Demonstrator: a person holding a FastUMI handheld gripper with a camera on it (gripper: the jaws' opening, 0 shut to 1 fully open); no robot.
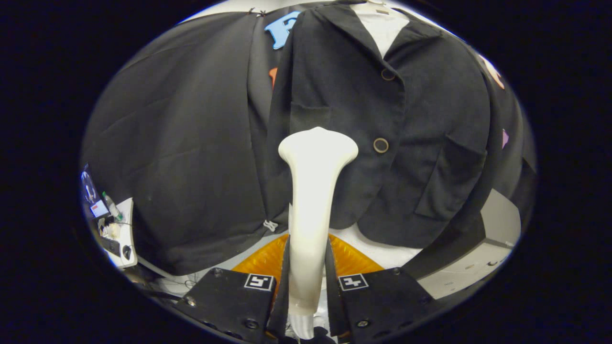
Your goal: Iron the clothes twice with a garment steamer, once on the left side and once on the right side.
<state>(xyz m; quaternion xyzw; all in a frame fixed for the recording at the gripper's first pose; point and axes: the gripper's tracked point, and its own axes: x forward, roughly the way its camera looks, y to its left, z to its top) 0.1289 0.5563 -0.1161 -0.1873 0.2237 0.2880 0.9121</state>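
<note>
The gripper [308,286] points straight ahead, its fingers closed against both sides of the white garment steamer [311,210] handle. The steamer's flared head rises beyond the fingertips, in front of the hanging dark jacket [382,119], near its lower button [380,145].

A white garment steamer [313,191] stands upright, its handle clamped between the gripper [308,286] fingers, its flared head against the left front panel of a hanging black buttoned jacket [382,105]
</note>
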